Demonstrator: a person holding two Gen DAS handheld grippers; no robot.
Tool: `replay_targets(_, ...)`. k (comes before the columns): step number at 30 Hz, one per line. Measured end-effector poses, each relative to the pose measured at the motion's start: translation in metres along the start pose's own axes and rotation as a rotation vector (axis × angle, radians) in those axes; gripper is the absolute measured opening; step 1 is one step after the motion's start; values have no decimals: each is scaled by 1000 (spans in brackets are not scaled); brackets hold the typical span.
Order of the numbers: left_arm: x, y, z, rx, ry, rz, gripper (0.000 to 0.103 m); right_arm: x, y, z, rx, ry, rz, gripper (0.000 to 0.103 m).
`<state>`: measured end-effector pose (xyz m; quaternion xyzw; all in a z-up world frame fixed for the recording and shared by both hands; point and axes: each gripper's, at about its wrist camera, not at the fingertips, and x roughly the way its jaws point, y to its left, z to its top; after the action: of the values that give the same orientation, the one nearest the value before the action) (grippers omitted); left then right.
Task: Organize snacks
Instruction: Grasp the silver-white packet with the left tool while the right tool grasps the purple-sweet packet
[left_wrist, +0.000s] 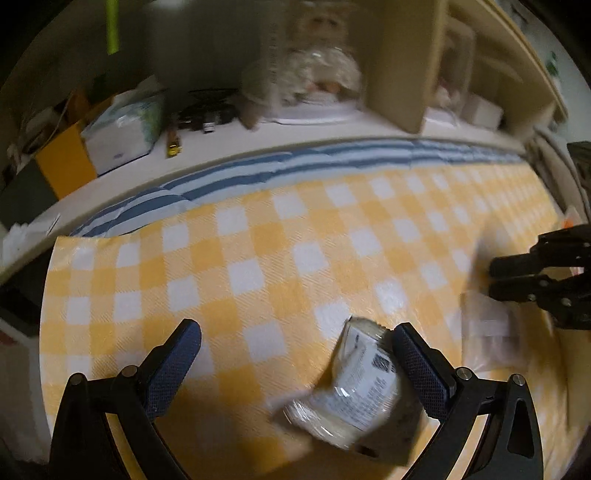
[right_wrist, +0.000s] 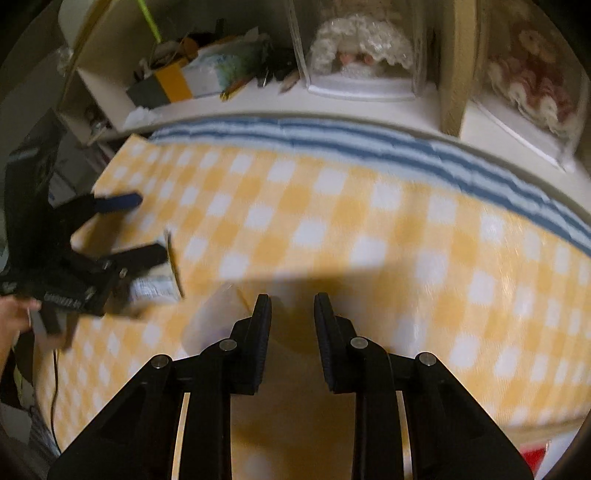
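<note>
Both grippers low over the yellow checked cloth (left_wrist: 258, 236)

We see the left gripper (left_wrist: 295, 334) spread wide, a white snack packet (left_wrist: 354, 384) lying against its right finger, not pinched; just right of it lies a clear packet (left_wrist: 487, 332), and the right gripper (right_wrist: 291, 306) beside that is nearly closed with nothing between its jaws

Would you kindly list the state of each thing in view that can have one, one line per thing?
left gripper: open wide, white snack packet beside its right finger.
right gripper: shut, nothing visible between its fingers.
white snack packet: sealed, lying tilted on the cloth.
clear packet: lying flat, blurred, contents unclear.
checked cloth: spread flat.
</note>
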<state>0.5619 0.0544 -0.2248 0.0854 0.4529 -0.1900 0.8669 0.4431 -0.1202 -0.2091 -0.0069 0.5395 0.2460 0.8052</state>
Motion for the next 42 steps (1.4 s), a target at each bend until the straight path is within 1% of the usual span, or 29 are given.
replay_targets(3,-8,-17,-1,97,8,-42,103,-10,5,-20,-23,62,9,25)
replay_targets(4,-10,-25,-3,158,18,-62,103,-11,7,-24,-33,81,11,25)
replay_targets(5,-12,-29,-5,197,29,-72,103,-13,9,-29,-42,98,16,25)
replay_targets(6,-12,-39,-7,266,50,-82,103,-16,12,-36,-50,115,26,25)
replay_targets(9,-12,-62,-14,414,105,-115,103,-21,18,-52,-61,154,38,25)
replay_targets(11,-13,-73,-20,468,137,-159,103,-26,20,-63,-66,159,31,25)
replay_targets(12,-13,-75,-22,477,147,-168,103,-30,19,-67,-53,153,33,25)
replay_targets(14,-13,-78,-24,479,148,-156,103,-36,16,-73,-21,139,44,25)
replay_targets(16,-15,-77,-21,428,130,-153,103,-44,12,-79,11,117,41,25)
replay_targets(17,-16,-72,-16,365,115,-162,103,-47,11,-80,21,108,40,25)
replay_targets(19,-25,-67,-15,272,90,-170,103,-57,10,-84,45,80,43,26)
replay_targets(20,-27,-62,-12,210,82,-178,103,-59,10,-85,56,68,47,28)
replay_targets(21,-26,-57,-6,126,85,-186,103,-63,10,-85,72,53,54,31)
replay_targets(22,-25,-54,-3,64,93,-189,103,-66,10,-86,80,44,56,39)
replay_targets(23,-25,-53,-3,24,101,-191,103,-67,11,-87,87,35,57,46)
replay_targets(24,-23,-53,0,-24,114,-191,103,-69,13,-87,87,28,58,47)
replay_targets(27,-18,-61,11,-82,139,-147,103,-69,25,-89,82,12,43,53)
replay_targets(31,-5,-74,22,-157,179,-112,103,-61,43,-94,82,-10,-4,70)
replay_targets(35,16,-81,26,-236,232,-69,103,-48,54,-98,116,-11,-24,75)
replay_targets(36,20,-81,27,-245,239,-52,99,-44,55,-98,124,-9,-31,75)
replay_targets(38,22,-89,25,-226,239,-14,93,-38,58,-100,152,-5,-40,75)
replay_targets(39,21,-90,25,-214,236,7,82,-36,58,-100,167,-8,-36,75)
replay_targets(40,20,-91,25,-203,229,29,67,-33,59,-99,187,-15,-37,76)
replay_targets(41,18,-90,25,-199,222,55,61,-31,60,-98,197,-26,-43,76)
replay_targets(42,17,-88,24,-208,217,59,52,-30,61,-96,201,-37,-51,76)
